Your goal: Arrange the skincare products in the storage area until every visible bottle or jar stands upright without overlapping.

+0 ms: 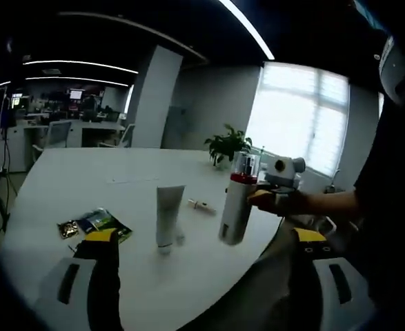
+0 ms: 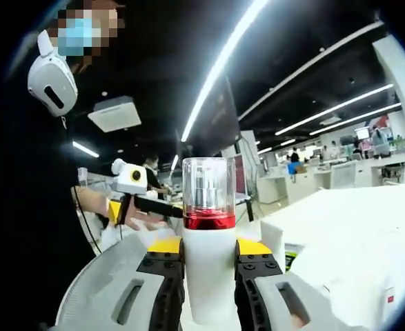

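A white pump bottle [image 1: 236, 207] with a red ring and a clear cap leans slightly over the near edge of the white table [image 1: 99, 172]. My right gripper [image 1: 265, 198] comes in from the right and is shut on it. In the right gripper view the bottle [image 2: 208, 269] stands between the yellow-tipped jaws of the right gripper [image 2: 208, 246]. A white tube [image 1: 169, 215] stands on its cap left of the bottle. My left gripper [image 1: 204, 236] is open wide and holds nothing, hanging in front of the tube. The left gripper [image 2: 119, 207] also shows in a hand.
Several small sachets [image 1: 95, 224] lie at the left of the table. A small slim item [image 1: 201, 205] lies behind the tube. A potted plant [image 1: 228, 145] stands at the far edge. Desks and chairs [image 1: 57, 131] fill the office behind. A person stands at the right.
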Action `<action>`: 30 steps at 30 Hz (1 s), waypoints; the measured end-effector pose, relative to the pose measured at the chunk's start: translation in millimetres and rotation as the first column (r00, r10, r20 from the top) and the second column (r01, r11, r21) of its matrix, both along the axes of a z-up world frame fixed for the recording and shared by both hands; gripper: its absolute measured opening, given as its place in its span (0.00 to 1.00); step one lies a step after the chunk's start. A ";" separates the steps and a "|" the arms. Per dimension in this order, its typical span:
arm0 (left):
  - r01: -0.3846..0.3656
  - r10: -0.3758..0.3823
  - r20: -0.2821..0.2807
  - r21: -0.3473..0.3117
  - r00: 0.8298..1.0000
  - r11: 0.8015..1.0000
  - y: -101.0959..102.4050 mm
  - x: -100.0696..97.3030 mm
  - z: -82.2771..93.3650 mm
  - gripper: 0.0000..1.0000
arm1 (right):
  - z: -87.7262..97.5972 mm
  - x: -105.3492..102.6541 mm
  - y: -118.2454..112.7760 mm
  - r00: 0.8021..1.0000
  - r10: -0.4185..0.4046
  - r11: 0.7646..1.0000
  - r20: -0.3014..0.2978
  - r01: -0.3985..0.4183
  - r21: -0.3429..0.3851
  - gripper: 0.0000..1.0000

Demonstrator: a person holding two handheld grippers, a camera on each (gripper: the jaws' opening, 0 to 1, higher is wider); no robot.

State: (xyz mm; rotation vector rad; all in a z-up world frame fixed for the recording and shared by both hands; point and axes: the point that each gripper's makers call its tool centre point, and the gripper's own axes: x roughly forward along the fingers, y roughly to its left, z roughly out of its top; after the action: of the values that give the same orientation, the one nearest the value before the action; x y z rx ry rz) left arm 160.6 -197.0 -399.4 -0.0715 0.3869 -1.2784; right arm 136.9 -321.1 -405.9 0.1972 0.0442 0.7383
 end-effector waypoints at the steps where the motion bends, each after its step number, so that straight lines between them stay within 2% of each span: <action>1: -0.005 0.005 -0.001 0.002 1.000 1.000 0.4 0.8 -2.1 0.96 | -3.3 1.4 -1.2 1.000 -0.001 1.000 -0.001 0.001 -0.004 0.16; 11: -0.064 0.065 -0.022 0.022 0.998 0.998 5.1 9.9 -23.6 0.97 | -45.7 18.6 -14.6 1.000 -0.009 0.999 -0.029 0.008 -0.041 0.17; 23: -0.110 0.111 -0.004 0.048 0.994 0.993 9.4 21.4 -31.3 0.99 | -72.8 35.1 -29.0 0.999 -0.022 0.998 -0.030 0.020 -0.067 0.17; 30: -0.104 0.104 -0.002 0.087 0.995 0.991 11.1 17.6 -34.5 0.99 | -90.8 43.2 -26.9 0.999 -0.026 0.996 -0.028 0.024 -0.084 0.17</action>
State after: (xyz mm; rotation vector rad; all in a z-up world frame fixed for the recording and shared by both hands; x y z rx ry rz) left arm 178.2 -185.9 -433.9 -0.0225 0.4385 -1.1576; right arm 180.1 -348.0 -496.6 0.1279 0.0997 0.7073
